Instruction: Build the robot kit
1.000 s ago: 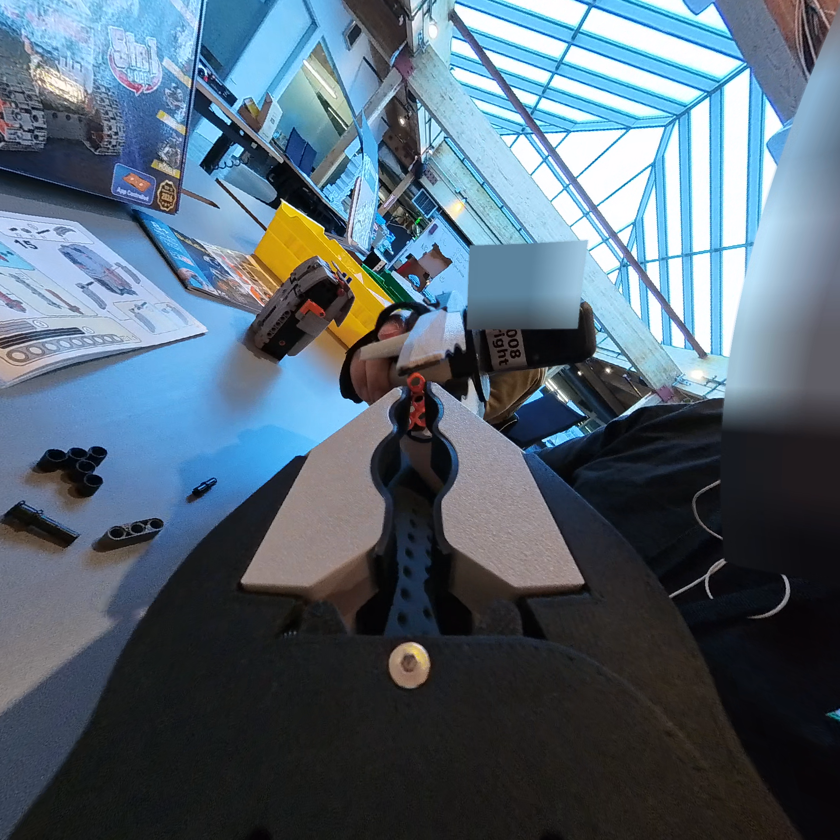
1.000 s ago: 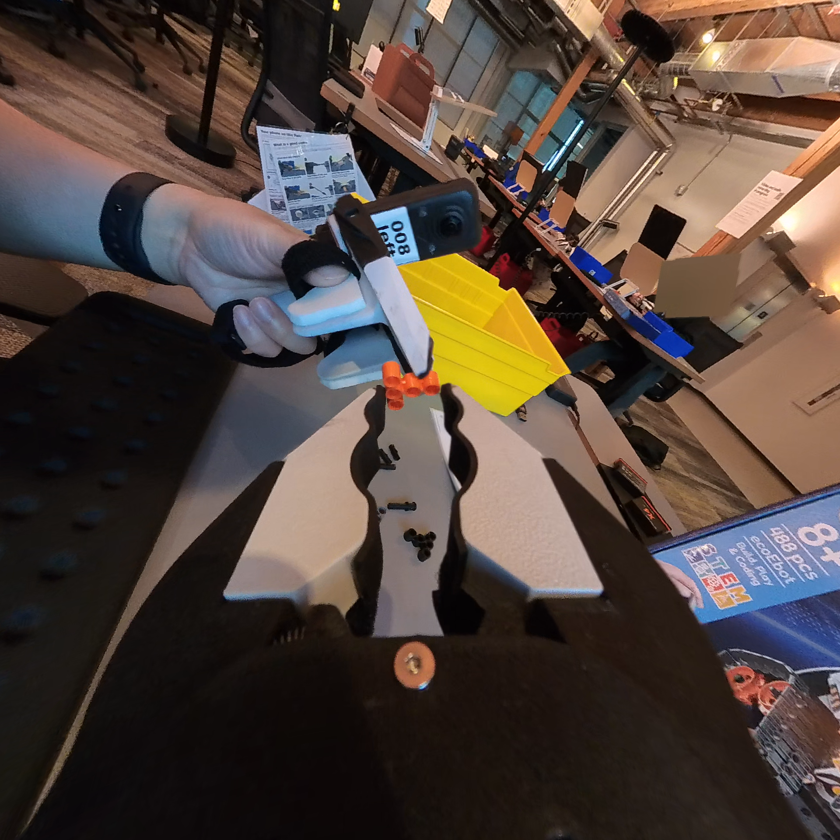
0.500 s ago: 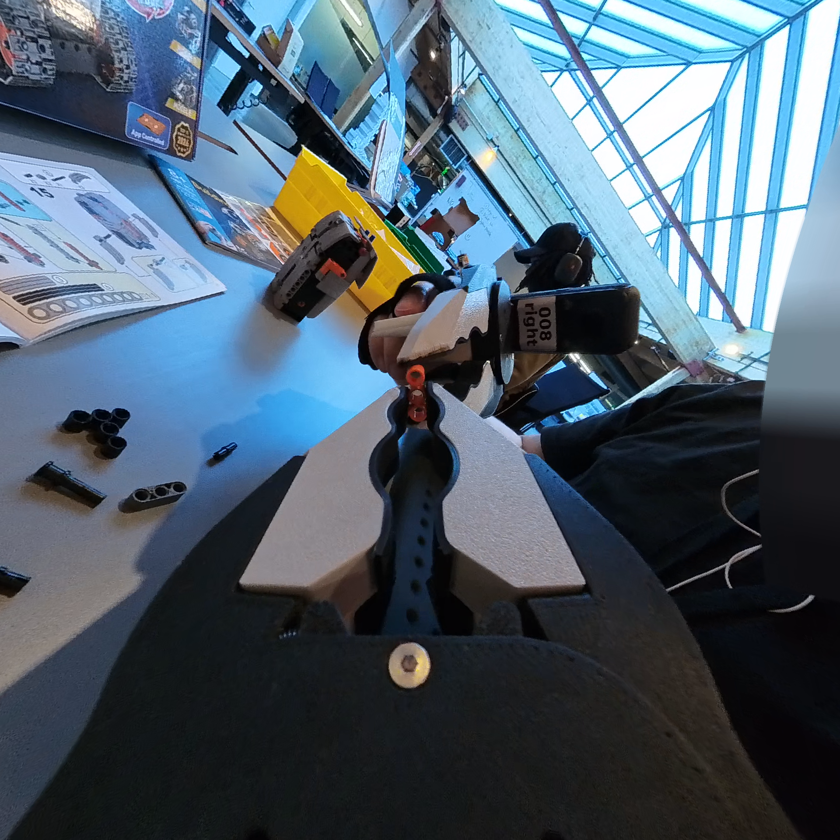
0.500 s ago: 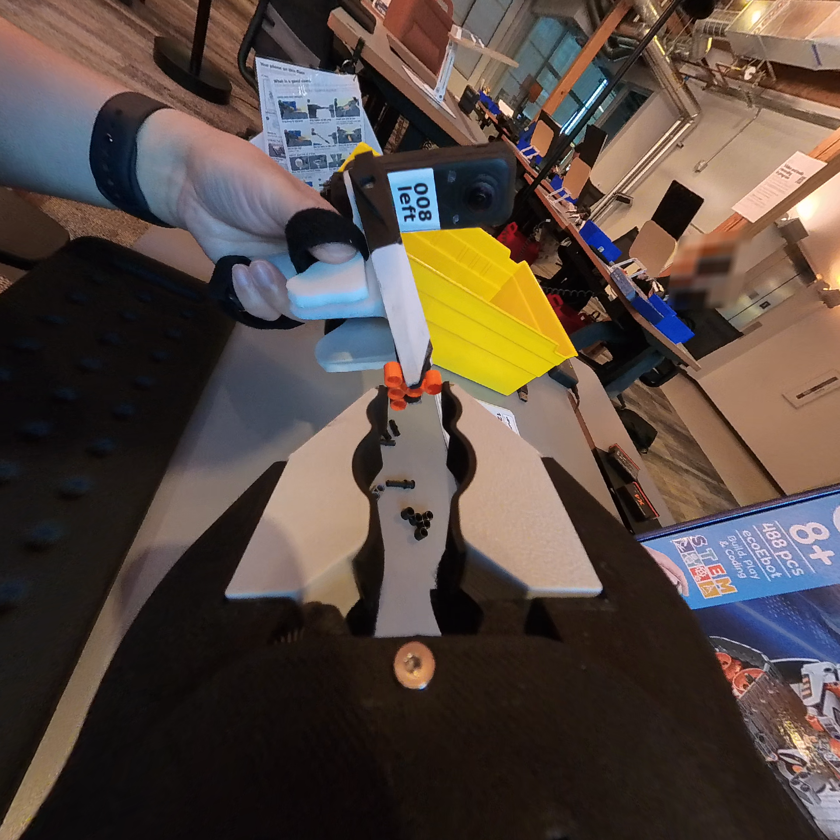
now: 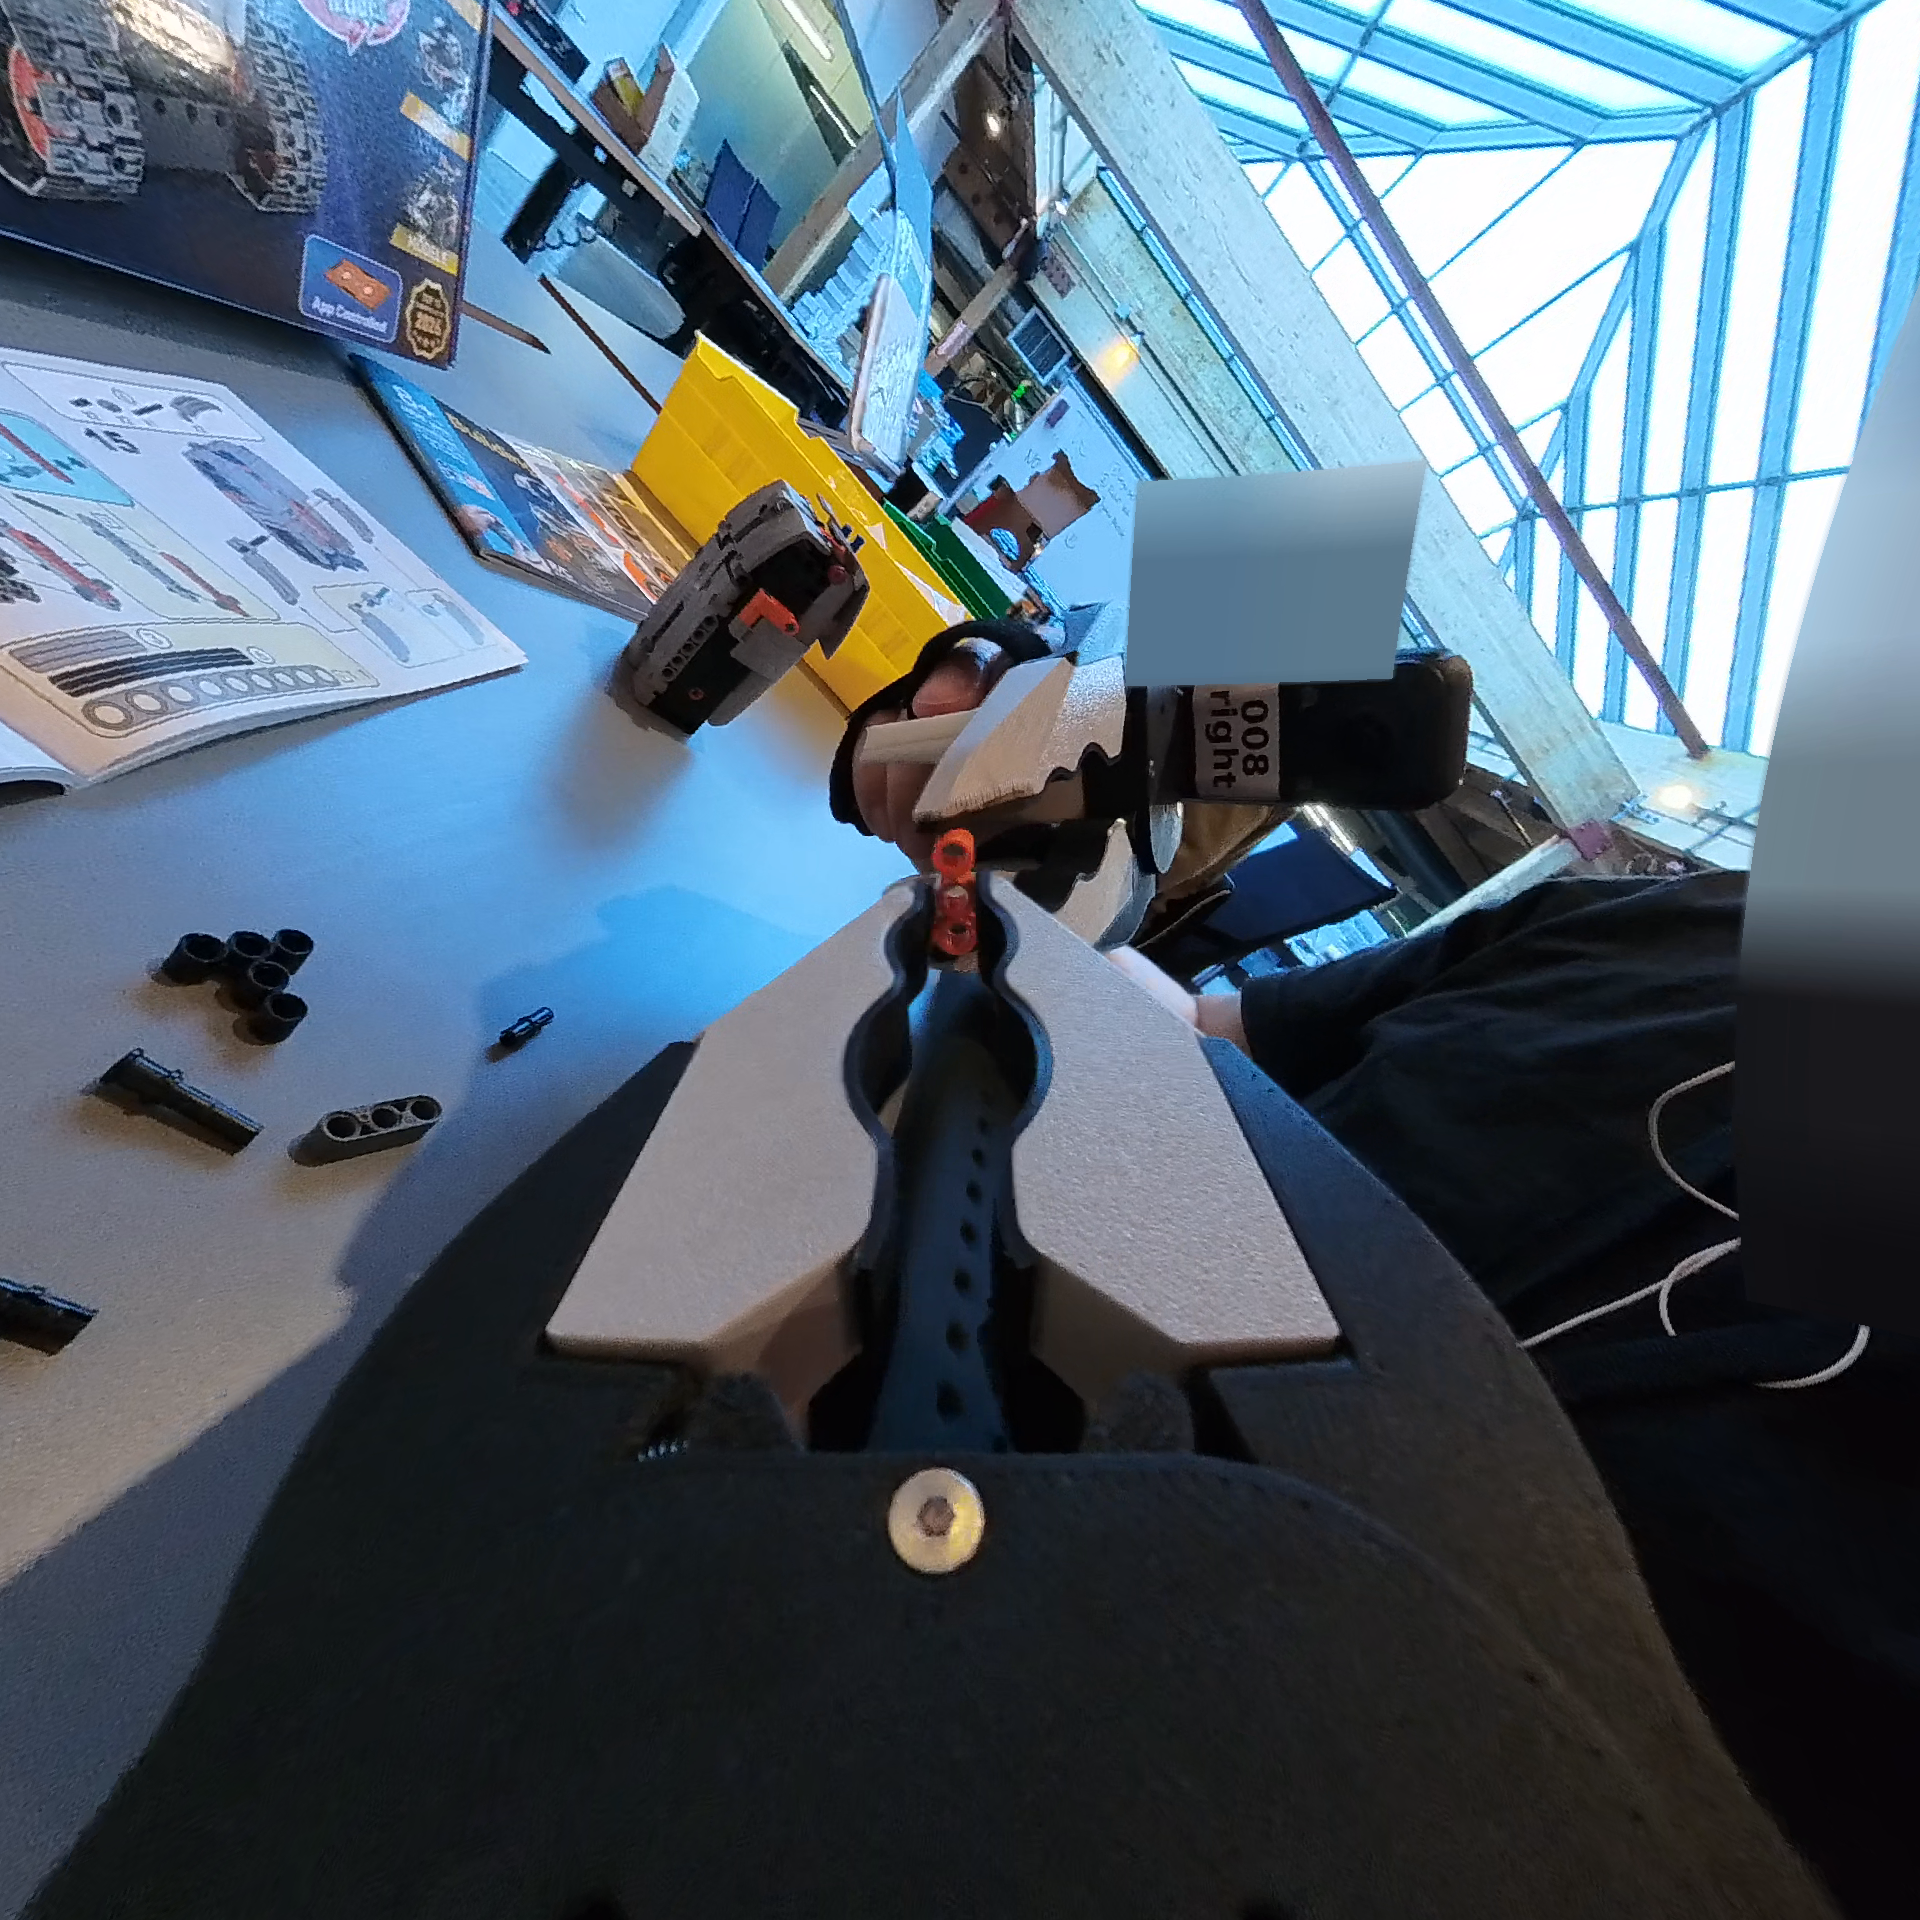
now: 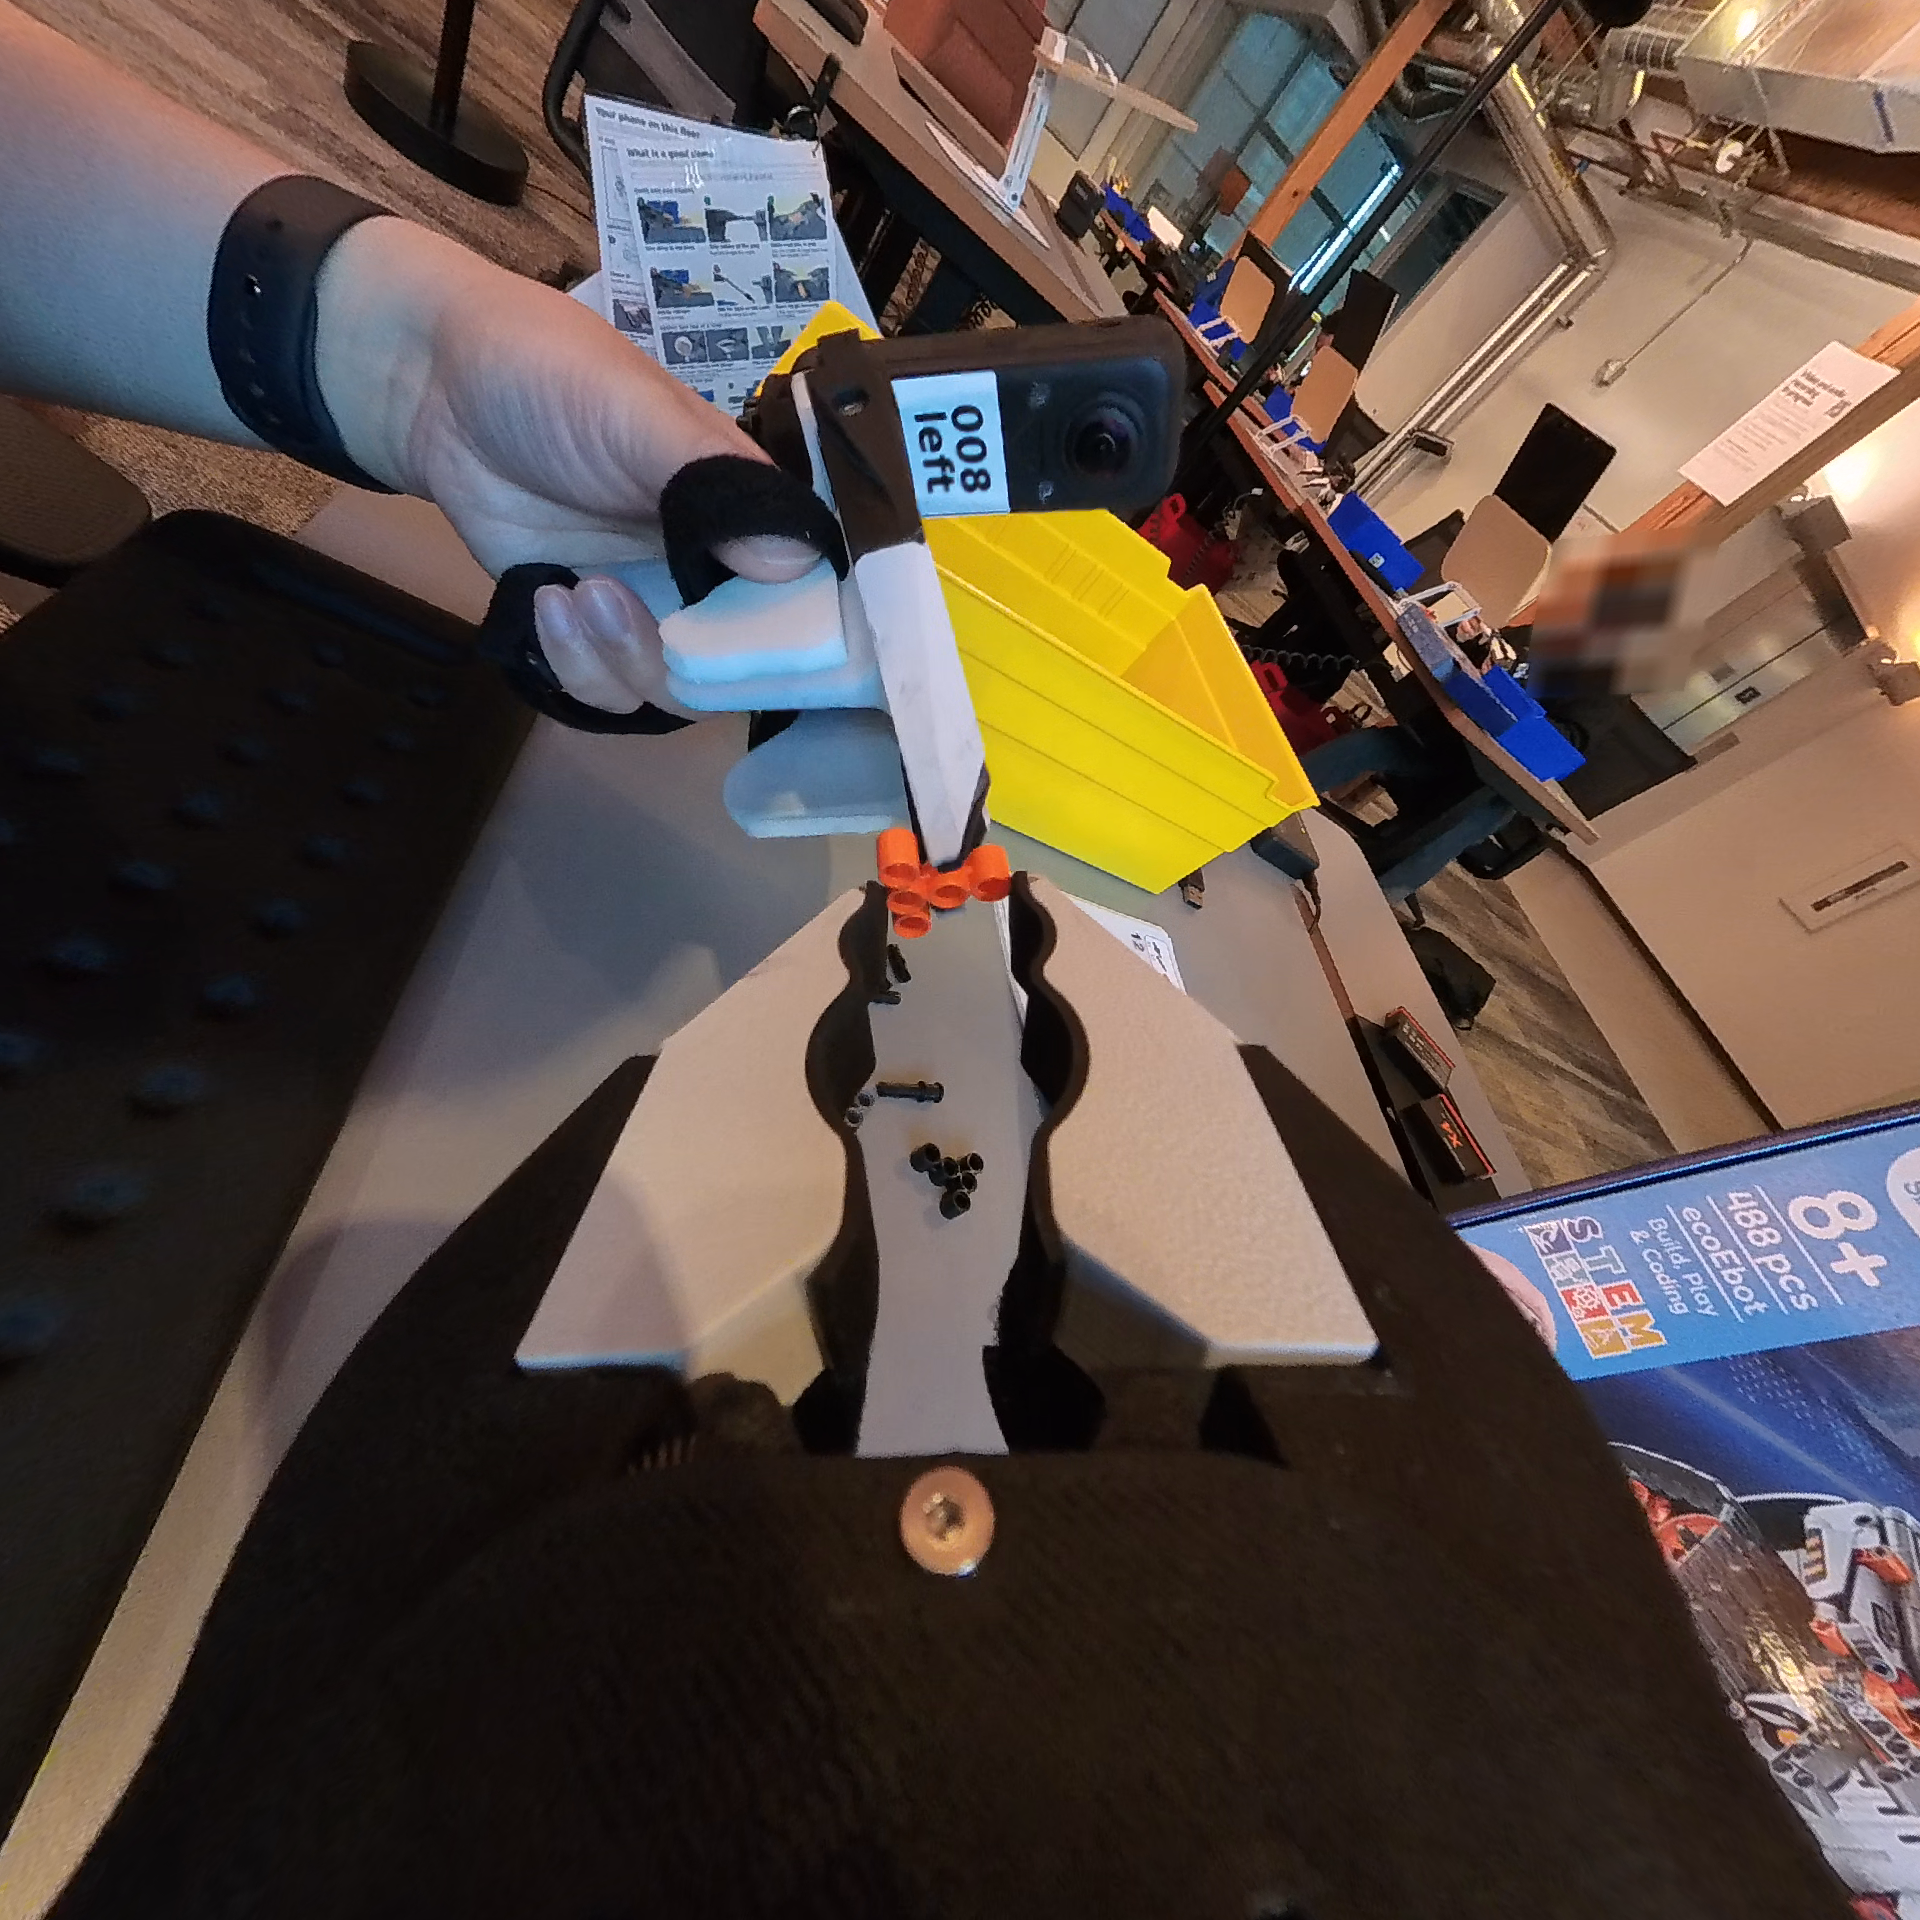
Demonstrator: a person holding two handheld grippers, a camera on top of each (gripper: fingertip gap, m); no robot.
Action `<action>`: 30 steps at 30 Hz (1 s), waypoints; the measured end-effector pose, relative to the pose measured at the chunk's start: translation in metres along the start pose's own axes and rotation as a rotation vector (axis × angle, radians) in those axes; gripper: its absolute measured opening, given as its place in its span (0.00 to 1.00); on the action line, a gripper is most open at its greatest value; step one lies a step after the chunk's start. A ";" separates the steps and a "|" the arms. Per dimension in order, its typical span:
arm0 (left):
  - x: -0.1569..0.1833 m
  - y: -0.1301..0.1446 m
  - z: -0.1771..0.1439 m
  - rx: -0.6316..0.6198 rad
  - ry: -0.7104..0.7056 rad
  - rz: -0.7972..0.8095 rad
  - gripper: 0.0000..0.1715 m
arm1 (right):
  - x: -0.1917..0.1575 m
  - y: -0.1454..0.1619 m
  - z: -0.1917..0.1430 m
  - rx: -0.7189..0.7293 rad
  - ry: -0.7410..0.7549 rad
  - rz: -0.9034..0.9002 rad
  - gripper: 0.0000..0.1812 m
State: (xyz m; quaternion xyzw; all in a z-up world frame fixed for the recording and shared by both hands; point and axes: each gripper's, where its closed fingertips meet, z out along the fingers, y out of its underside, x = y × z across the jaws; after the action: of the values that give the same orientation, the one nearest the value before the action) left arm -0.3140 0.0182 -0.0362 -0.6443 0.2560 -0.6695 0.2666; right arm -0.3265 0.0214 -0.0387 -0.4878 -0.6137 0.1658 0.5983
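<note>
My left gripper [image 5: 951, 906] is shut on a small orange connector piece [image 5: 952, 891] and holds it in the air above the grey table [image 5: 499, 831]. In the right wrist view the left gripper [image 6: 940, 847] comes down from above with the orange piece [image 6: 935, 883] at its tips. My right gripper [image 6: 943, 902] is open, and its two fingertips stand to either side of the orange piece. I cannot tell whether they touch it. In the left wrist view the right gripper [image 5: 961, 831] reaches in from the right, held by a hand.
Black loose pieces lie on the table: a T-shaped connector [image 5: 249, 971], a three-hole beam [image 5: 364, 1127], a pin [image 5: 525, 1029] and an axle part [image 5: 171, 1101]. An open instruction booklet [image 5: 208, 582], a grey motor block [image 5: 748, 623], a yellow bin [image 6: 1091, 707] and the kit box [image 6: 1714, 1299] stand around. My left and right fingertips are right by each other. Left tips and right tips are each some 25 centimetres from the grey motor block [image 5: 748, 623].
The left gripper has turned more upright and brought the orange piece a little closer into the right gripper's tips. Both jaws stand as before.
</note>
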 end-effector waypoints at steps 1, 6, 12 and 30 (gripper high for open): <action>0.000 0.001 0.000 -0.007 -0.002 0.004 0.02 | 0.000 0.001 0.000 -0.005 -0.003 -0.001 0.12; -0.001 0.003 -0.001 -0.020 -0.005 0.020 0.02 | -0.002 0.002 0.001 -0.010 -0.013 -0.004 0.12; 0.007 -0.014 -0.014 0.047 -0.025 0.059 0.02 | -0.004 0.043 -0.011 -0.132 -0.167 0.330 0.15; 0.012 -0.016 -0.035 0.107 -0.030 0.075 0.02 | -0.037 0.131 0.003 -0.452 -0.239 0.575 0.09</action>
State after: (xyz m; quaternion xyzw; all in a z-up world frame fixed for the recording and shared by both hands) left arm -0.3495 0.0215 -0.0180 -0.6293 0.2398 -0.6619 0.3292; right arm -0.2838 0.0548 -0.1633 -0.7368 -0.5383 0.2430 0.3290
